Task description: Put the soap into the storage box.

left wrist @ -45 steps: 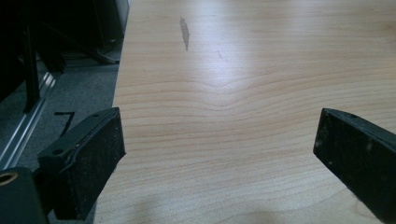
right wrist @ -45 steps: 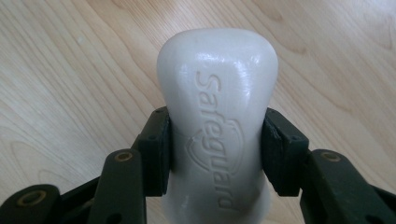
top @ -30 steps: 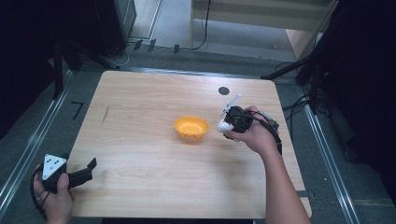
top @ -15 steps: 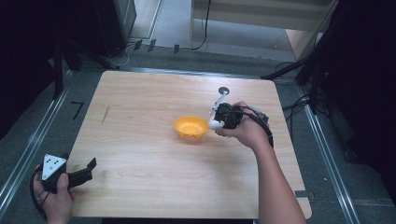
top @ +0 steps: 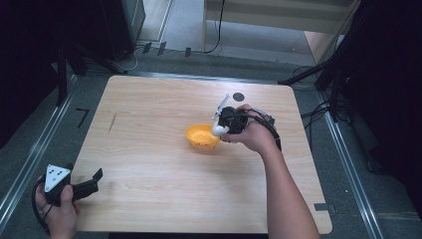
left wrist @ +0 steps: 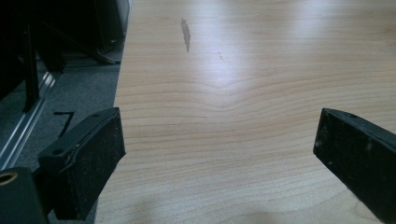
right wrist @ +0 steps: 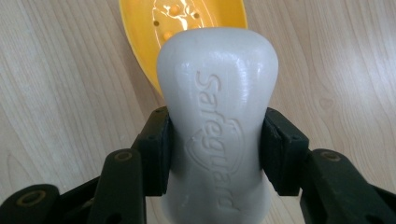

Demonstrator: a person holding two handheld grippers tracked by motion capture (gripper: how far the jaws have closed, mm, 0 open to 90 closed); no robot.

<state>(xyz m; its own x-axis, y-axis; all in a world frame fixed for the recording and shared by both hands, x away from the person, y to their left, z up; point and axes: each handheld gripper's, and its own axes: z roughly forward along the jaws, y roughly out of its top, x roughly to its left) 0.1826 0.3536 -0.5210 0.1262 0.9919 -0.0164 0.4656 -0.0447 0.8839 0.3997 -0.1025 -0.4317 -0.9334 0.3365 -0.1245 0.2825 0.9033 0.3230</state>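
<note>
A white bar of soap [right wrist: 217, 116] stamped with raised lettering is clamped between the pads of my right gripper [right wrist: 216, 151], which is shut on it. In the high view that gripper [top: 222, 124] hangs at the right rim of a yellow soap dish [top: 201, 135] near the table's middle, with the soap [top: 217, 130] just over the rim. The right gripper view has the yellow dish [right wrist: 140, 28] beyond the soap's tip. My left gripper [top: 92, 180] rests near the table's front left corner, open, with bare wood between its pads [left wrist: 88, 156].
The wooden table [top: 149, 124] has a small dark round mark [top: 239, 96] near its far edge and a dark streak [left wrist: 186, 32] at its left. Metal rails [top: 343, 154] and cables [top: 318, 112] run along the table's sides.
My right gripper has carried the soap leftward from the right of the dish to the dish's right rim. The left gripper has stayed where it was.
</note>
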